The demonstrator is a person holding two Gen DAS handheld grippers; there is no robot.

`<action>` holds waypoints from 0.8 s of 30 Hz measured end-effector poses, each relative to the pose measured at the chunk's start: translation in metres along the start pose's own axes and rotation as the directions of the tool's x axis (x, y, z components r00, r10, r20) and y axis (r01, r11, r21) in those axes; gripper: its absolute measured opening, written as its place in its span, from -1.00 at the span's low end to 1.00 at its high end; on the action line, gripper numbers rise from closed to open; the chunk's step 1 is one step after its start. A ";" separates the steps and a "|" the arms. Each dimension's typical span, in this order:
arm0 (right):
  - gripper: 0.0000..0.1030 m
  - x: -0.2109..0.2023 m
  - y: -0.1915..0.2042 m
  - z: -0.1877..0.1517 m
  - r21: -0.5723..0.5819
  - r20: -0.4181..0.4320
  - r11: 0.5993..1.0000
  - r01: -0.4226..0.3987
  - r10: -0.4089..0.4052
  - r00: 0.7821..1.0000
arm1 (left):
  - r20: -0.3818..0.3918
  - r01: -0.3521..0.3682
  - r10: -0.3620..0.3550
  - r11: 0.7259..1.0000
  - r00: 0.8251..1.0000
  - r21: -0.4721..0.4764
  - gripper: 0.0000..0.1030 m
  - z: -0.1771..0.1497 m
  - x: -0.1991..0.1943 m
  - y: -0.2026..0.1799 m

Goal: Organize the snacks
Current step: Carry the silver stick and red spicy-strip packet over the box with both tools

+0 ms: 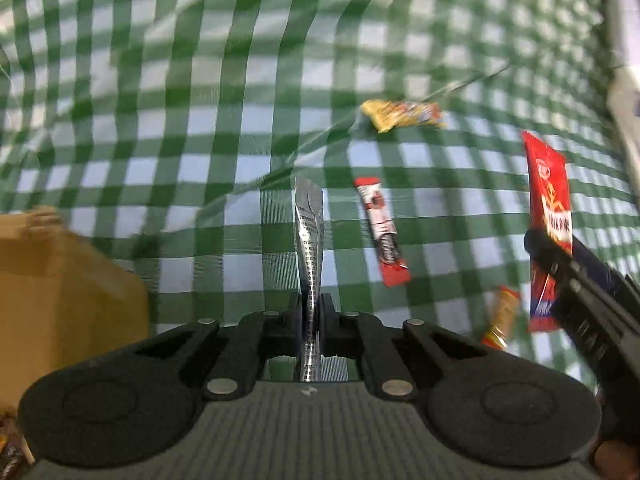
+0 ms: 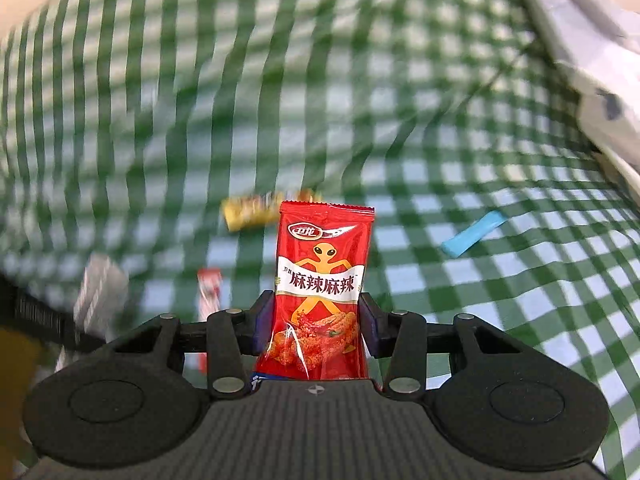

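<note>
My left gripper [image 1: 310, 308] is shut on a silver foil snack packet [image 1: 309, 236], held edge-on above the green checked cloth. My right gripper [image 2: 316, 316] is shut on a red spicy-snack packet [image 2: 322, 280] with an orange alien figure; it also shows in the left wrist view [image 1: 547, 204], with the right gripper [image 1: 560, 264] at the right edge. On the cloth lie a red and white bar [image 1: 382, 232], a yellow bar [image 1: 402, 114], a small orange packet [image 1: 502, 316] and a blue packet [image 2: 474, 233].
A brown cardboard box [image 1: 60, 292] stands at the left of the left wrist view. A white object [image 2: 592, 68] lies at the cloth's far right edge. The checked cloth [image 1: 200, 100] has creases across it.
</note>
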State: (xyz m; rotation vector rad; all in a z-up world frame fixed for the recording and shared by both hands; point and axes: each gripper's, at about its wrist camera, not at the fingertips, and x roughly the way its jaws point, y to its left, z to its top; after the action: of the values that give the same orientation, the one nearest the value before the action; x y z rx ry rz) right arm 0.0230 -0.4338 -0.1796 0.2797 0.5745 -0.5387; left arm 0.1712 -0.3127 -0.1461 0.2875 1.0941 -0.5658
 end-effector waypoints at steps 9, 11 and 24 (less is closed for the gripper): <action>-0.10 -0.131 0.035 -0.004 0.102 0.119 0.991 -0.091 0.079 0.990 | 0.115 0.065 -0.073 0.995 0.991 0.070 -0.85 -0.075 -0.129 0.011; -0.10 -0.160 0.053 -0.016 0.058 0.121 0.993 -0.107 0.099 0.988 | 0.129 0.063 -0.072 0.996 0.989 0.068 -0.85 -0.092 -0.150 0.022; -0.10 -0.313 0.154 -0.081 -0.036 0.040 0.955 -0.294 0.296 0.954 | 0.188 -0.020 0.025 0.999 0.982 -0.030 -0.85 -0.218 -0.291 0.125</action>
State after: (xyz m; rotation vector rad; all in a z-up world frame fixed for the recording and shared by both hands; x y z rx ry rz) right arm -0.1485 -0.1484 -0.0472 0.3178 0.4856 -0.2461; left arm -0.0202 -0.0193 0.0115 0.2167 0.9137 -0.5455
